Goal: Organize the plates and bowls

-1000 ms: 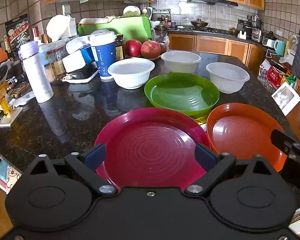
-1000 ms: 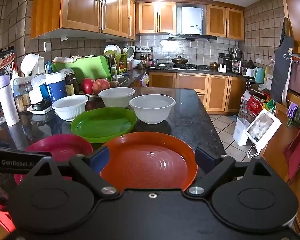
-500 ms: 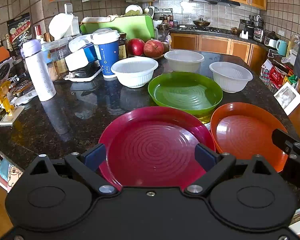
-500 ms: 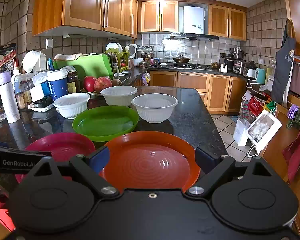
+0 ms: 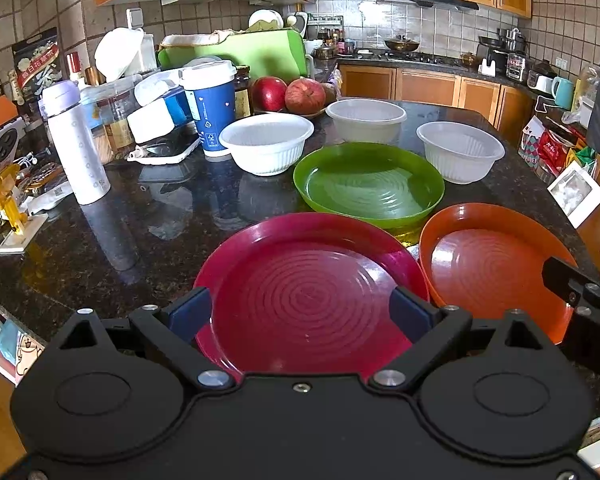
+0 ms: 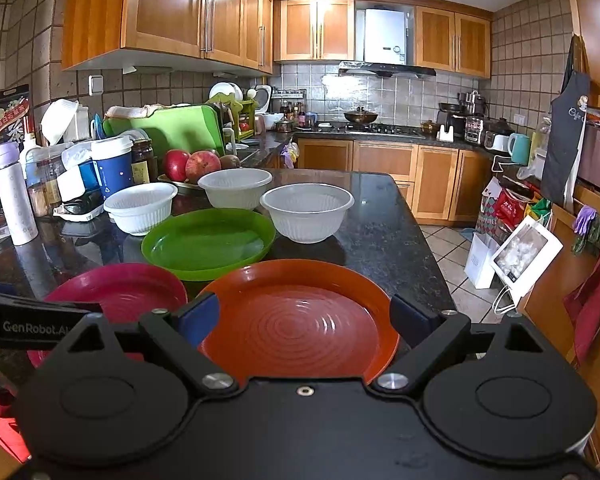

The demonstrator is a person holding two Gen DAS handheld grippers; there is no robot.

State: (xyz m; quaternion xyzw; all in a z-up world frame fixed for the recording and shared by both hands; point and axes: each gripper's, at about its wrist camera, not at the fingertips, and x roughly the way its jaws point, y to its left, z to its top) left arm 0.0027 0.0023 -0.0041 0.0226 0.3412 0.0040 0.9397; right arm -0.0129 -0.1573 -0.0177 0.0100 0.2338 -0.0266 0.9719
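A magenta plate (image 5: 308, 292), an orange plate (image 5: 488, 268) and a green plate (image 5: 368, 184) lie on the dark granite counter (image 5: 160, 216). Three white bowls (image 5: 266, 142) (image 5: 366, 118) (image 5: 460, 150) stand behind them. My left gripper (image 5: 302, 312) is open and empty, above the near part of the magenta plate. My right gripper (image 6: 304, 320) is open and empty, above the near part of the orange plate (image 6: 300, 320). The magenta plate (image 6: 116, 292), the green plate (image 6: 208, 242) and the bowls (image 6: 308, 216) also show in the right wrist view.
The counter's left side holds a white bottle (image 5: 74, 144), a blue paper cup (image 5: 210, 104), jars, boxes and a green cutting board (image 5: 244, 52). Apples (image 5: 304, 94) sit behind the bowls. The counter's right edge drops to the floor, where bags (image 6: 500, 216) stand.
Both cameras' views have shifted slightly; the left gripper has drifted a little to the left over the magenta plate. Plates and bowls have not moved.
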